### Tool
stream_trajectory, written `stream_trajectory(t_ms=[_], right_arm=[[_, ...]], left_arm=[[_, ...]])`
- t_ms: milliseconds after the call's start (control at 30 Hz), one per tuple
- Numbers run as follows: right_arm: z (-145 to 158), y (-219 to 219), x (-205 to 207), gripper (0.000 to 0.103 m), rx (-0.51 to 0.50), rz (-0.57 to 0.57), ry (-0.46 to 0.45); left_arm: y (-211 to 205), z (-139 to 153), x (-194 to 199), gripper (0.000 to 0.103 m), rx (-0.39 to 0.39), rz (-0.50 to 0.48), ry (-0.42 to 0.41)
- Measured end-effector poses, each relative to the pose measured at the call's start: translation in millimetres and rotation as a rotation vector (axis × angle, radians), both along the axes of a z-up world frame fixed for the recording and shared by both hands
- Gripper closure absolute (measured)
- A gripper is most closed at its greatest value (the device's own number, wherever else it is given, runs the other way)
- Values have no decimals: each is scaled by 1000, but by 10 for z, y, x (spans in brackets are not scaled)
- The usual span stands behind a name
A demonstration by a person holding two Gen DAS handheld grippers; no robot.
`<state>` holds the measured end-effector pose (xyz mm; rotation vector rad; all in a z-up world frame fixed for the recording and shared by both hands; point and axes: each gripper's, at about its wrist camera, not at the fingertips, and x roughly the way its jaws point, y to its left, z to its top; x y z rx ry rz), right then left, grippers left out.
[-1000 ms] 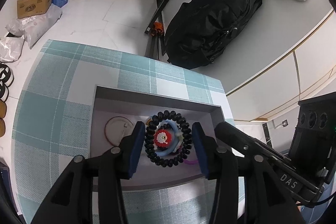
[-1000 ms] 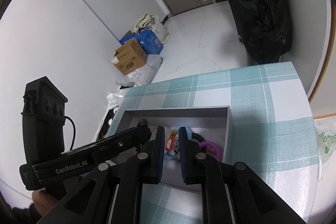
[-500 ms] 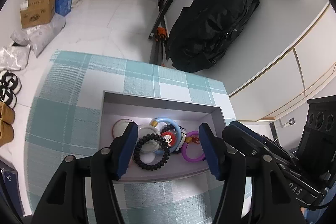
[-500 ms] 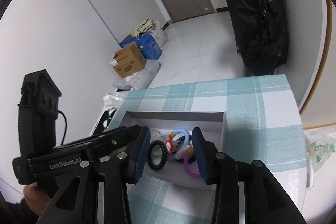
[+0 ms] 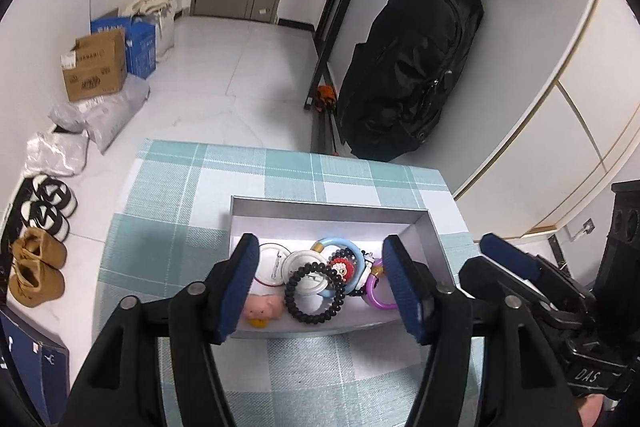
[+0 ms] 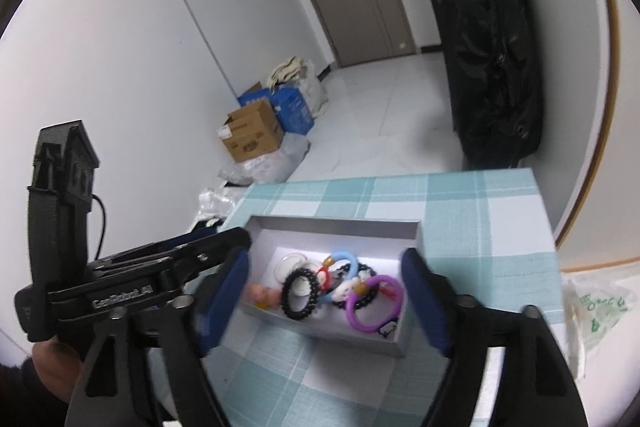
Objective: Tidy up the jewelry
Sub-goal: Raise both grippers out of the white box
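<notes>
We hold the left gripper and right gripper spread wide and empty above the shallow grey cardboard box. The black beaded bracelet lies inside, near edge. We should judge one piece, then descend straight.

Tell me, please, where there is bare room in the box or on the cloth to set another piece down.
In the box, only the strip by the far wall is bare; the bracelets crowd the near half. The cloth left of the box and beyond it lies free.
</notes>
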<state>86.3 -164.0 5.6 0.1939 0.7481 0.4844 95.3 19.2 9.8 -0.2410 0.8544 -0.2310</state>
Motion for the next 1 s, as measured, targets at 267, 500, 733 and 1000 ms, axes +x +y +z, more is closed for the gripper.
stream_trajectory(t_ms=[267, 500, 733, 1000], right_arm=[[6, -128, -202, 8, 17, -39, -42], [133, -112, -532, 3, -28, -14, -141], [166, -97, -785, 2, -39, 30, -236], [12, -117, -826, 1, -85, 14, -204]], left_arm=[[6, -4, -237, 24, 63, 50, -83], [61, 32, -435, 24, 96, 79, -136], [158, 98, -691, 24, 121, 142, -181], [159, 30, -772, 24, 150, 181, -188]])
